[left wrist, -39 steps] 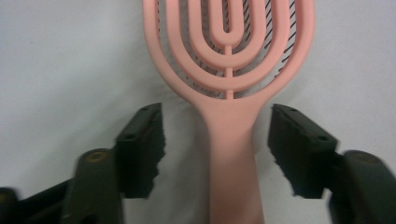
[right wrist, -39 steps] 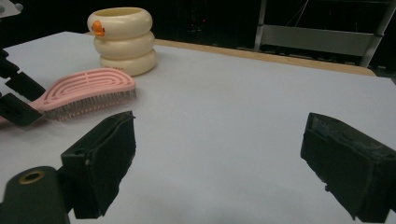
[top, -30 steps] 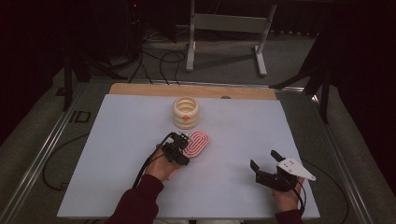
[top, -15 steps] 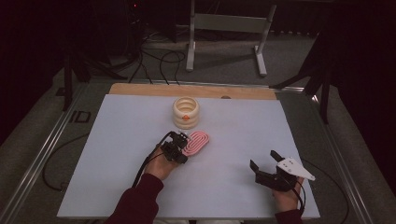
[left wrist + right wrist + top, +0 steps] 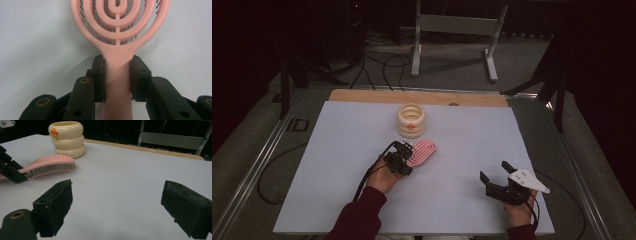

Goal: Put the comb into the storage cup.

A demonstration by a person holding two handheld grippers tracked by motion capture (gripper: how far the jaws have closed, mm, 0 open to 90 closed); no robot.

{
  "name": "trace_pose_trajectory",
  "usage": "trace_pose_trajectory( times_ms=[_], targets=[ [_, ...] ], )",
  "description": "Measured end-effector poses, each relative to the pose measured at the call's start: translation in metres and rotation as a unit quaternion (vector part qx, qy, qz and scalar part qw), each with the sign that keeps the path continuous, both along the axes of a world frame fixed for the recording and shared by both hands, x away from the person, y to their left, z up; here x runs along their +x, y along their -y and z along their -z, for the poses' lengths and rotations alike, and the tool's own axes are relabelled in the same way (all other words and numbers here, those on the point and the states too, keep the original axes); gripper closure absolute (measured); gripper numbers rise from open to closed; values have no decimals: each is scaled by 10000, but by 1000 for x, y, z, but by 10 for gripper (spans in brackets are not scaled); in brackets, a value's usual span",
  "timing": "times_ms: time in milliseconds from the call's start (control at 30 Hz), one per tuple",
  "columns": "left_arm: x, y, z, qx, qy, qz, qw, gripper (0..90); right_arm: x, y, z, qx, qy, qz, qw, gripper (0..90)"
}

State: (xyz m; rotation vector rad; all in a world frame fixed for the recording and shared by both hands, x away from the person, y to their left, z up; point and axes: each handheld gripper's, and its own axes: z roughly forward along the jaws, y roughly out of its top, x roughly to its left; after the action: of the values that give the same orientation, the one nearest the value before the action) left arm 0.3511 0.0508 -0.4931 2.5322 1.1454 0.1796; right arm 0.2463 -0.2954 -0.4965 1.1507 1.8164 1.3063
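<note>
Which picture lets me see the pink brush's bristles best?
The right gripper view: the pink brush lies side-on, bristles showing along its underside. The left gripper view shows its ringed back and handle clamped in the left gripper. The high view shows it small, from above.

Layout, high view: table (image 5: 337, 200) runs away from the person. Holder of 3 stacked rings (image 5: 411, 120) stands at centre, toward the far edge. Hairbrush (image 5: 422, 152) lies on the table just in front of the holder, slightly right of it, close but apart. Brush handle points toward the person's left; head points toward the holder's right side. Left gripper (image 5: 404, 154) sits at the handle end, left of the brush head, on the near side of the holder. Right gripper (image 5: 495, 171) rests at the near right of the table, well apart from brush and holder. Floor stand (image 5: 452, 25) is behind the table's far edge.
</note>
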Motion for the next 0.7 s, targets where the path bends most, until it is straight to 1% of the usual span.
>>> trace_pose_trajectory(
  times_ms=[167, 533, 600, 700],
  targets=[
    [-2, -1, -2, -7, 93, -10, 10000, 699, 0, 0, 0, 16, -23, -23, 10000, 104],
    [-6, -4, -8, -19, 179, 52, 9998, 700, 1, 0, 1, -2, -75, -56, 10000, 104],
    [-8, -7, -11, -86, 256, 28, 9996, 700, 1, 0, 1, 20, -98, -74, 9999, 104],
    [-11, -9, -13, -95, 316, 38, 9994, 700, 1, -1, 2, 5, -129, -103, 9999, 104]
  ],
)
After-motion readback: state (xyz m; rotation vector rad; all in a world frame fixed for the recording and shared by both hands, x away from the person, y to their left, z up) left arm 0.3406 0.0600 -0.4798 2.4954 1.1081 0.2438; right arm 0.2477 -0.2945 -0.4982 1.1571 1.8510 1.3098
